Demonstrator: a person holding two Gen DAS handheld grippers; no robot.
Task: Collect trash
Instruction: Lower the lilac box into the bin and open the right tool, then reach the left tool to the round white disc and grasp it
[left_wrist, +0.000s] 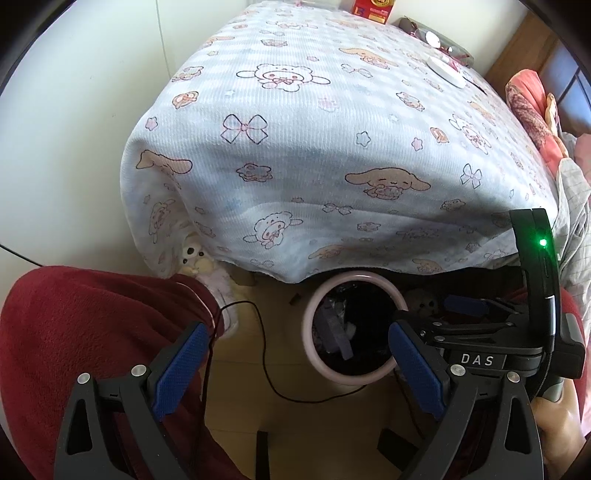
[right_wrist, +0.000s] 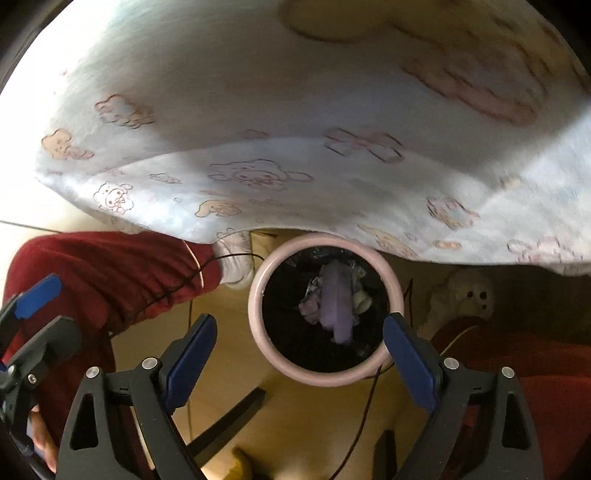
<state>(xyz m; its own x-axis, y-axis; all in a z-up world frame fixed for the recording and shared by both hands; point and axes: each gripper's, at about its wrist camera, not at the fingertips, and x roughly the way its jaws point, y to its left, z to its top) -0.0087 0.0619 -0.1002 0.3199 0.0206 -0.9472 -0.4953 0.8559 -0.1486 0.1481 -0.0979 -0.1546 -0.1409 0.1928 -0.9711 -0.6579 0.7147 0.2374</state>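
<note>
A round pink-rimmed trash bin (left_wrist: 395, 295) with a black liner stands on the wooden floor under the table's front edge. Purple and white crumpled trash (right_wrist: 338, 306) lies inside it; it also shows in the left wrist view (left_wrist: 334, 328). My left gripper (left_wrist: 299, 354) is open and empty, low over the floor, just left of the bin. My right gripper (right_wrist: 299, 347) is open and empty, right above the bin (right_wrist: 258, 284). The right gripper's body (left_wrist: 480, 332) shows at the right of the left wrist view, and the left one (right_wrist: 33, 317) at the far left of the right wrist view.
A table under a pale blue cartoon-print cloth (left_wrist: 314, 147) fills the view ahead; a red box (left_wrist: 371, 9) and small items (left_wrist: 443, 70) lie at its far edge. The person's red-clad legs (left_wrist: 85, 332) flank the bin. A black cable (left_wrist: 264, 354) crosses the floor. Plush toys (right_wrist: 461, 299) sit under the table.
</note>
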